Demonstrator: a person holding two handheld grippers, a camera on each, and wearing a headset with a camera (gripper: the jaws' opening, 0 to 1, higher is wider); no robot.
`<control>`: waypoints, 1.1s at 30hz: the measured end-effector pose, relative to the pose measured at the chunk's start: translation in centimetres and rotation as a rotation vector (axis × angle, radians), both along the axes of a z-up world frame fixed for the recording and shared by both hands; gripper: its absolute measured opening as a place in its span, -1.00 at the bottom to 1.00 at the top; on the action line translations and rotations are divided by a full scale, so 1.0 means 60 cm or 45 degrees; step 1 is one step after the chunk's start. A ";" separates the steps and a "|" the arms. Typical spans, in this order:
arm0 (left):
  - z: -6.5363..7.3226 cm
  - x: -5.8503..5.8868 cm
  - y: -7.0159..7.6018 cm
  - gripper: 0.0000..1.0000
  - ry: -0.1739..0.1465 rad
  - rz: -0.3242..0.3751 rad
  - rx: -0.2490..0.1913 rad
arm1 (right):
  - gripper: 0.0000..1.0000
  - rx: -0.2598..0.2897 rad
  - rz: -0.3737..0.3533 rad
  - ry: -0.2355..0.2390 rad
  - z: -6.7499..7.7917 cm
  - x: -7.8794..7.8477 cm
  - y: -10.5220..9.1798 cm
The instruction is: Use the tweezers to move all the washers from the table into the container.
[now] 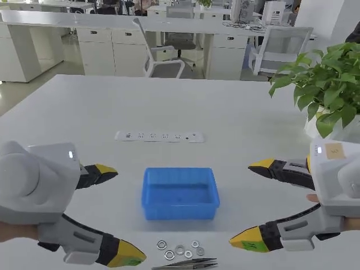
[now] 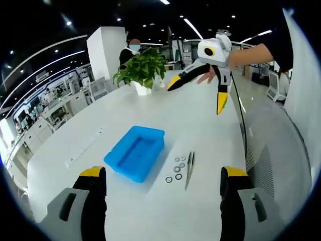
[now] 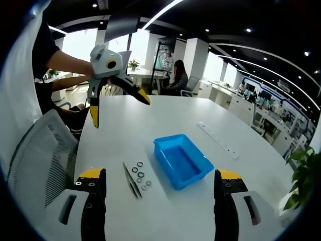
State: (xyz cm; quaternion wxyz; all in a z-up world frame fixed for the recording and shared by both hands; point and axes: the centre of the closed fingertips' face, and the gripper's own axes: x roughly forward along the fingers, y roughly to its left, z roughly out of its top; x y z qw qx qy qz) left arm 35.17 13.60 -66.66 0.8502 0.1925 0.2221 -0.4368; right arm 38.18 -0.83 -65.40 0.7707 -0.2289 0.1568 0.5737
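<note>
A blue container (image 1: pixel 180 193) (image 2: pixel 136 152) (image 3: pixel 182 159) sits in the middle of the white table, nothing visible inside. Several small metal washers (image 1: pixel 180 249) (image 2: pixel 177 167) (image 3: pixel 141 178) lie in a cluster just in front of it. Metal tweezers (image 1: pixel 185 263) (image 2: pixel 189 168) (image 3: pixel 131 182) lie beside the washers at the table's near edge. My left gripper (image 1: pixel 115 216) (image 2: pixel 163 178) hovers open at the left of the container, nothing between its jaws. My right gripper (image 1: pixel 253 205) (image 3: pixel 158 181) hovers open at the right, also holding nothing.
A white power strip (image 1: pixel 159 136) (image 2: pixel 85 146) (image 3: pixel 216 140) lies behind the container. A potted green plant (image 1: pixel 329 84) (image 2: pixel 142 68) stands at the table's right side. Office chairs (image 1: pixel 163 53) and desks are beyond the far edge. A mesh chair (image 3: pixel 35 160) is close by.
</note>
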 end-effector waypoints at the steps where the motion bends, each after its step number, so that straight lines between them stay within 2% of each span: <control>1: -0.001 -0.001 -0.001 0.99 0.003 -0.004 0.000 | 0.79 0.000 -0.001 0.001 0.000 0.000 -0.001; 18: 0.001 -0.001 -0.006 0.99 -0.011 -0.006 -0.005 | 0.79 -0.003 -0.009 0.007 -0.001 0.002 -0.003; 33: -0.014 -0.009 0.001 0.99 0.006 0.002 0.018 | 0.79 -0.032 0.010 0.013 -0.009 -0.003 0.000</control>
